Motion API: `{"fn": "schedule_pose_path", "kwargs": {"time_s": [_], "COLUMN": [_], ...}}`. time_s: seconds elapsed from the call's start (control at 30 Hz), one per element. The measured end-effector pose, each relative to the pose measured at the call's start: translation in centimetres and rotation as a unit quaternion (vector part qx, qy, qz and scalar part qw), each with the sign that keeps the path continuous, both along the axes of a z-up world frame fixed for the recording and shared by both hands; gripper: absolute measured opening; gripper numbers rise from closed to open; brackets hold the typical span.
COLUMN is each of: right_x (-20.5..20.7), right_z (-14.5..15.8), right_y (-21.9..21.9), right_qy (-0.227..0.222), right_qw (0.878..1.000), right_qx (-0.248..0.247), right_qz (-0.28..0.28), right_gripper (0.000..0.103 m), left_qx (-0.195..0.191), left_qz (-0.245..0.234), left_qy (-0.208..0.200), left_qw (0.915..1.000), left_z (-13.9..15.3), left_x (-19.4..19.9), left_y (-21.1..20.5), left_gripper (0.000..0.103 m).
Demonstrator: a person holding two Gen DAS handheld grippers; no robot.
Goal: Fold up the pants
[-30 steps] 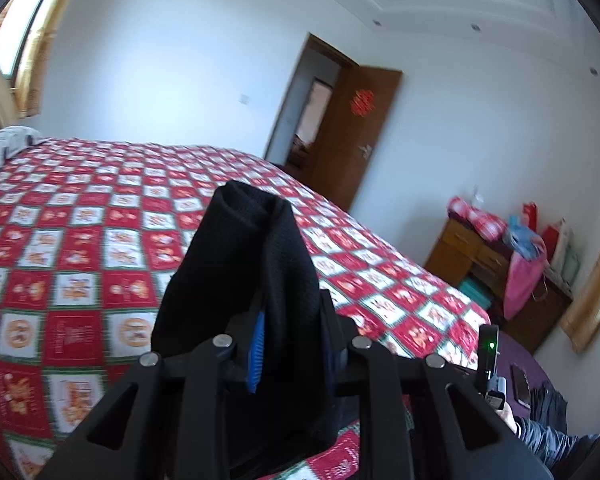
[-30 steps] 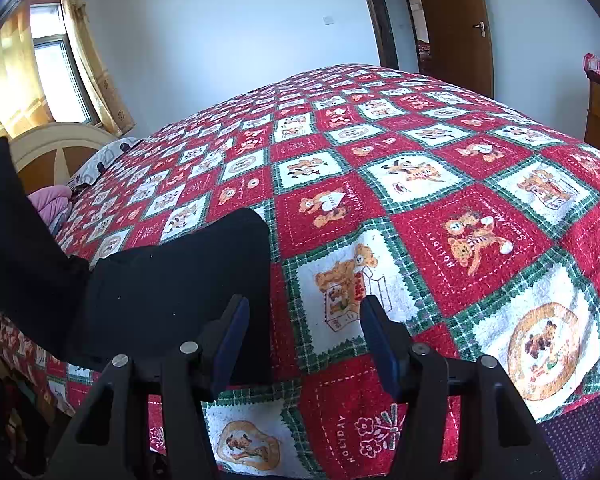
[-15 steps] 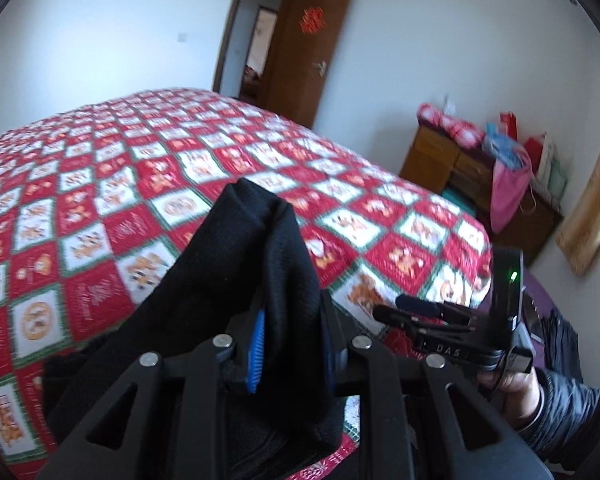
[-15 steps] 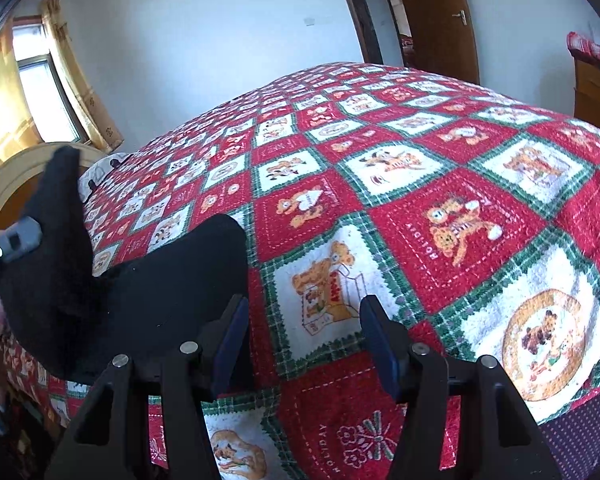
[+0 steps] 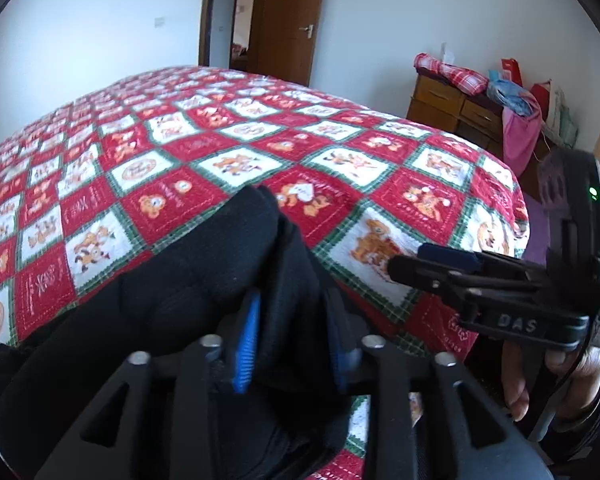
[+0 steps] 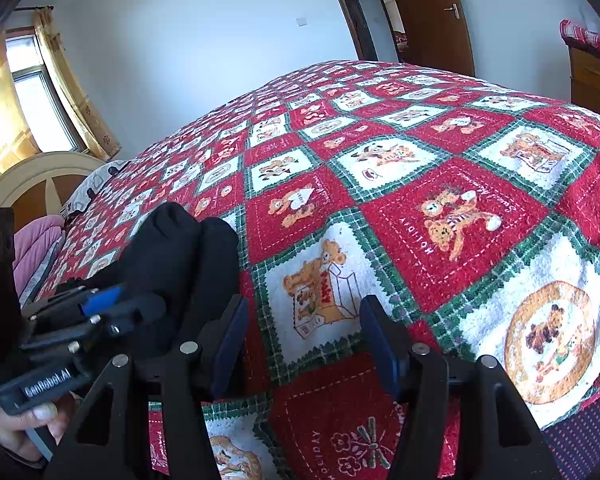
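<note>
The black pants [image 5: 188, 280] lie bunched on the near edge of the bed. One fold stands up between the blue pads of my left gripper [image 5: 292, 340], whose jaws are opening while the cloth still fills the gap. In the right wrist view the same fold [image 6: 180, 248] rises just past the left gripper [image 6: 132, 308] at the lower left. My right gripper [image 6: 304, 344] is open over bare quilt, right of the pants, with nothing between its fingers. The left wrist view shows it from the side [image 5: 420, 264], held in a hand [image 5: 516, 376].
A red, white and green checked quilt [image 6: 440, 208] covers the whole bed. A wooden dresser [image 5: 460, 108] piled with cloth and bags stands at the far right. A brown door [image 5: 288, 20] is open behind the bed. The headboard [image 6: 32, 184] and a window are at the left.
The left gripper swung down and toward the right gripper, bringing the lifted fold of pants onto the bed beside it. Its pads now stand slightly wider. The right gripper stayed in place.
</note>
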State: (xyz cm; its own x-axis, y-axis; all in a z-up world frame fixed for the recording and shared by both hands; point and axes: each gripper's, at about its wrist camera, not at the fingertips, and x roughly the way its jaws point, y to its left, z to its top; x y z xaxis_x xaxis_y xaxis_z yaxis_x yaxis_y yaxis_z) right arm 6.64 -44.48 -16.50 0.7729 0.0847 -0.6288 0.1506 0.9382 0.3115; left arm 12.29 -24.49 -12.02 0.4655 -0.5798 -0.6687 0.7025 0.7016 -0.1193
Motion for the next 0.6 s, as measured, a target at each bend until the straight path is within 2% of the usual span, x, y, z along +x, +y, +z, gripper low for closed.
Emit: {"fn": "schedule_pose_path", "kwargs": {"time_s": [0.13,0.23,0.3,0.37,0.43,0.53,0.6], "right_x": [-0.2,-0.4,-0.7,-0.9,-1.2,-1.6,-1.6], "right_z": [0.1,0.2,0.5,1.0,1.8,3.3,3.9], "right_y": [-0.1,-0.3,-0.6,-0.4,0.3,2.8,5.1], "right_qy": [-0.004,-0.012,-0.024,-0.039,-0.055,-0.075,-0.078], "right_qw": [1.000,1.000,0.999,0.998,0.996,0.994,0.994], "right_qx": [0.001,0.009,0.026,0.053,0.061,0.044,0.013], "right_qz": [-0.003,-0.003,0.005,0.024,0.034,0.061,0.082], "right_gripper": [0.059,0.059,0.059,0.065,0.066,0.067,0.068], "left_qx": [-0.007,-0.010,-0.005,-0.009,-0.010,0.010,0.005], "left_qz": [-0.010,-0.001,0.027,0.056,0.095,0.159,0.177], "left_qy": [-0.034,-0.074,-0.102,-0.109,-0.111,-0.117,-0.102], "left_qw": [0.9994,0.9972,0.9944,0.9924,0.9893,0.9802,0.9789], "left_z": [1.3,2.2,2.4,2.2,1.6,0.2,-0.7], "left_x": [-1.9,-3.5,-4.3,-4.4,-4.1,-3.2,-2.4], "left_y": [0.3,2.1,4.4,6.7,9.2,12.1,13.2], "left_gripper": [0.055,0.066,0.074,0.074,0.074,0.077,0.077]}}
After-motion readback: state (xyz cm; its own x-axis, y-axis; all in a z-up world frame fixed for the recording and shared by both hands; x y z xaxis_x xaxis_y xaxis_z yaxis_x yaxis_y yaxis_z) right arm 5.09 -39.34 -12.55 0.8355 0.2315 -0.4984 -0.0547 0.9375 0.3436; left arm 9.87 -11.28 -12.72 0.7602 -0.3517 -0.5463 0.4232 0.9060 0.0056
